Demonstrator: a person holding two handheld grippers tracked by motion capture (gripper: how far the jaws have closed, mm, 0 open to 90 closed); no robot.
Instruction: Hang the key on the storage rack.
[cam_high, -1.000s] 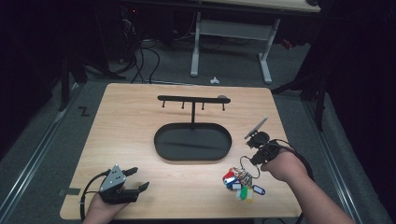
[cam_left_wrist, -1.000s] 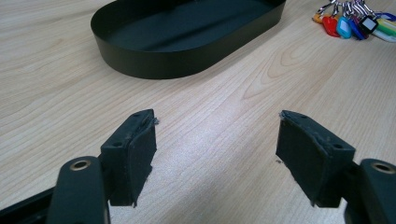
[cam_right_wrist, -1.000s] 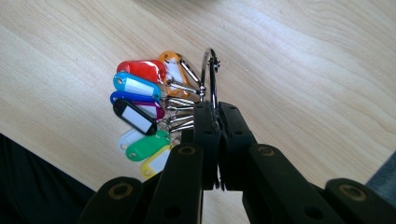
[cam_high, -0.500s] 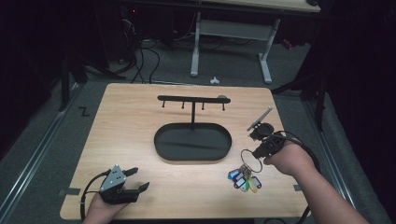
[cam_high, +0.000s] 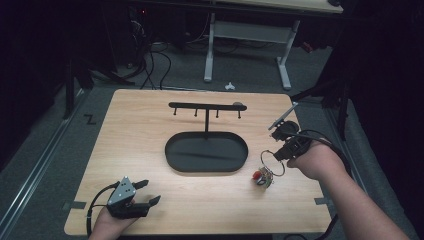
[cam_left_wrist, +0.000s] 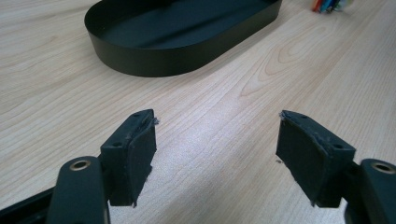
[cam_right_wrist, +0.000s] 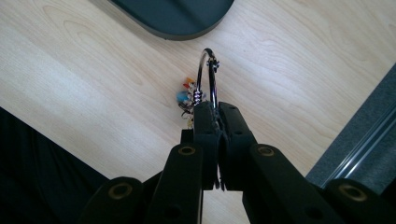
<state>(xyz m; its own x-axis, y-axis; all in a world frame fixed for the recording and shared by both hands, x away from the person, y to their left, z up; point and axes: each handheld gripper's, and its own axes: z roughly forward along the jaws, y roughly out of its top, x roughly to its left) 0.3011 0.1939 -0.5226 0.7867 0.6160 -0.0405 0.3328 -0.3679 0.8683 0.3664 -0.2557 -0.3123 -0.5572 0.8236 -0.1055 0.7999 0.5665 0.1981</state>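
Here, right hand-held gripper (cam_right_wrist: 218, 112) pinching a key ring (cam_right_wrist: 208, 77) above the bench (cam_high: 150, 125), keys (cam_high: 263, 177) dangling, left hand-held gripper (cam_left_wrist: 217, 140) wide apart, empty.

No lettering, labels or numbers can be read — on anything.

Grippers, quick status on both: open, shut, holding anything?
Left gripper: open, nothing between the jaws, low over the table.
Right gripper: shut on the key ring, its coloured tags hanging below.
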